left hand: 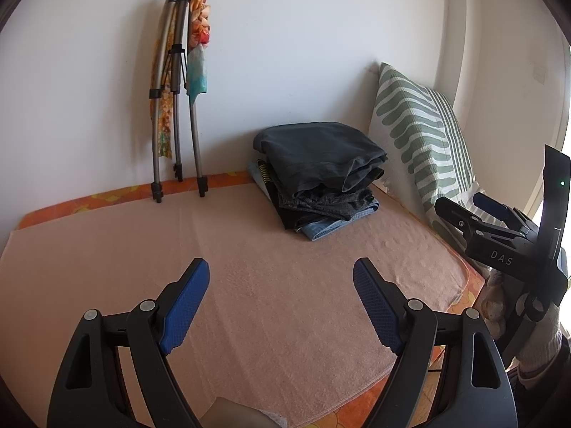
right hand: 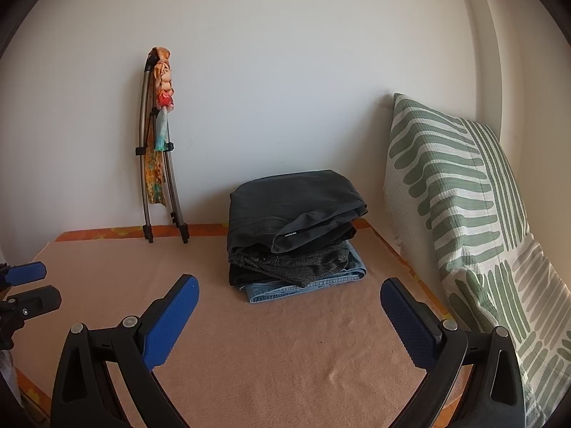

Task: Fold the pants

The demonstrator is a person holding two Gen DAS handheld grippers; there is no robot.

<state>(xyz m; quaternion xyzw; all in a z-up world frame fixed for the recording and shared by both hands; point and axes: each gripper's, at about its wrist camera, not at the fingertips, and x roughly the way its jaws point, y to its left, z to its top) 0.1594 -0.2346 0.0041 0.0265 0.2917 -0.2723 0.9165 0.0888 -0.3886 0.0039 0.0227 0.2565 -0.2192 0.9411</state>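
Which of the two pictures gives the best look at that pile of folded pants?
The right wrist view: the pile of folded pants sits near centre, showing dark pairs stacked on a denim one. The left wrist view shows the same pile farther off and at an angle.

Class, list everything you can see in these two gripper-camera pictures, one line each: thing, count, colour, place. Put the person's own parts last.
stack of folded pants: one stack, dark grey on top, grey-black in the middle, blue denim at the bottom; on the towel near the back wall.
towel: one, peach; spread over the bed.
bed sheet: one, orange patterned; showing around the towel's edges.
pillow: one, white with green stripes; upright at the right side.
folded metal stand: one, grey with black feet; leaning on the wall, back left.
cloth strips: several, orange, red and teal; tied to the stand.
wall: white; behind the bed.
left gripper: one, black with blue pads; open, above the towel.
right gripper: one, black with blue pads; open, facing the stack.
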